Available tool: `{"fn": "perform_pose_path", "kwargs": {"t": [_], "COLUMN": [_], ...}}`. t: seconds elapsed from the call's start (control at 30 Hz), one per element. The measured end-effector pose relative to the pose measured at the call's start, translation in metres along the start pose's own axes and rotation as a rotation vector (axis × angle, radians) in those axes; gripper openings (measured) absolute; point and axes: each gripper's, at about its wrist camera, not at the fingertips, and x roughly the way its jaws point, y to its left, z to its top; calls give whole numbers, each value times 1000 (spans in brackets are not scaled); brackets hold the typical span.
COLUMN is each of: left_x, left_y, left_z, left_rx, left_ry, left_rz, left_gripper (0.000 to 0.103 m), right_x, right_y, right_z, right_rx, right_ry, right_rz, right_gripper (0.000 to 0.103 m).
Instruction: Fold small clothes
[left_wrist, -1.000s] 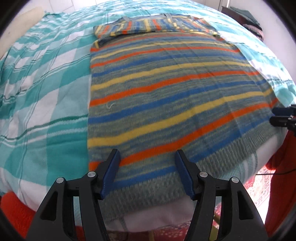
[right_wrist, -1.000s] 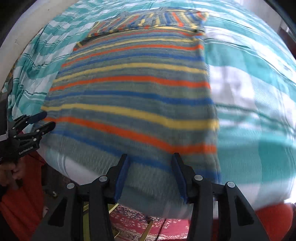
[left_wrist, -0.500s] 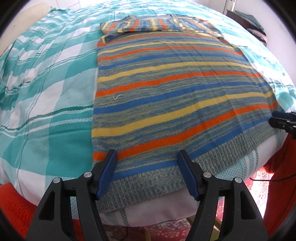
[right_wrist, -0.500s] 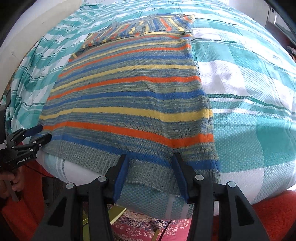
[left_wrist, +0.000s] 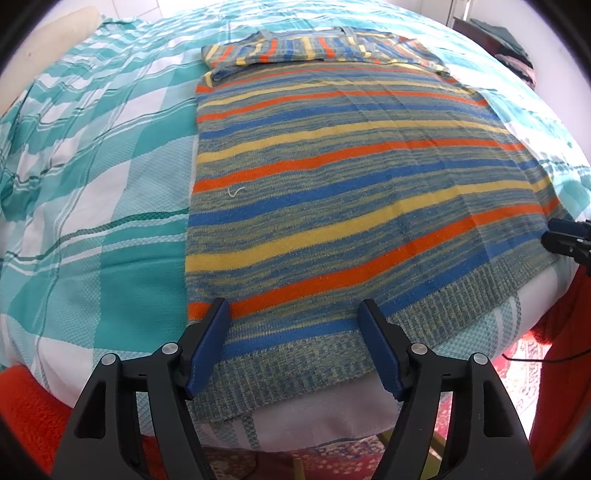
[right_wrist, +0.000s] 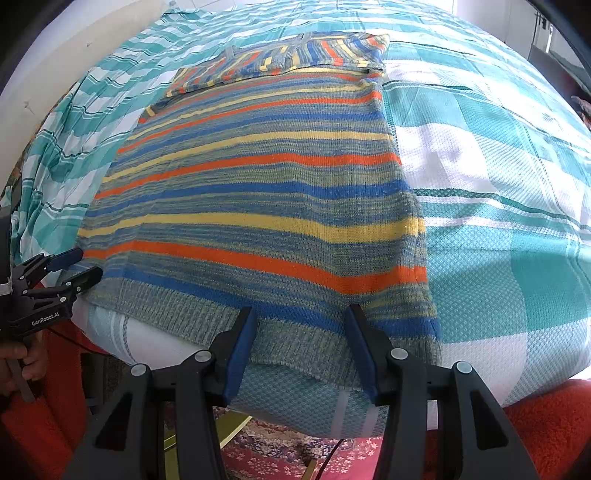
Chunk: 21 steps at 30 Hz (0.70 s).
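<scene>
A knitted sweater (left_wrist: 332, 184) with blue, orange and yellow stripes lies flat on the bed, its sleeves (left_wrist: 314, 50) folded across the far end. My left gripper (left_wrist: 293, 306) hovers over the near hem by the left corner. Its jaws are opening and nothing is pinched between them. My right gripper (right_wrist: 299, 312) stands open over the hem of the sweater (right_wrist: 258, 192) near the right corner, pads apart from the knit. Each gripper shows in the other's view: the right gripper (left_wrist: 554, 236) at the right edge, the left gripper (right_wrist: 74, 266) at the left.
A teal and white checked sheet (left_wrist: 92, 184) covers the bed, whose front edge runs just below the hem. Red fabric (right_wrist: 535, 424) and a patterned rug (right_wrist: 266, 450) lie below. A hand (right_wrist: 22, 365) holds the left gripper's handle. Dark clothes (left_wrist: 506, 37) are piled far right.
The left gripper's jaws have spread wider. The right gripper has tilted slightly. The sweater lies as before.
</scene>
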Motion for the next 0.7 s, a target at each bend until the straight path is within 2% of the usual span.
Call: {"fn": "perform_pose_path", "kwargs": {"t": [0.33, 0.43, 0.47, 0.53, 0.57, 0.6, 0.7], "left_x": [1, -13, -26, -39, -42, -42, -16], "left_y": [0, 10, 24, 47, 66, 80, 131], "left_z": [1, 6, 13, 27, 40, 49, 84], "left_rx": [0, -49, -100, -159, -193, -221, -311], "left_ry": [5, -16, -71, -145, -180, -193, -177], "left_rz": [9, -15, -41, -32, 0, 27, 88], "left_gripper": [76, 74, 74, 84, 95, 99, 99], "right_x": [1, 1, 1, 0, 1, 1, 2], "right_y": [0, 0, 0, -1, -1, -1, -2], "right_z": [1, 1, 1, 0, 0, 0, 0], "right_rx": [-5, -4, -2, 2, 4, 4, 4], "right_ry": [2, 1, -1, -4, -5, -4, 0], "right_rz": [-1, 0, 1, 6, 8, 8, 10], "right_gripper": [52, 52, 52, 52, 52, 52, 53]}}
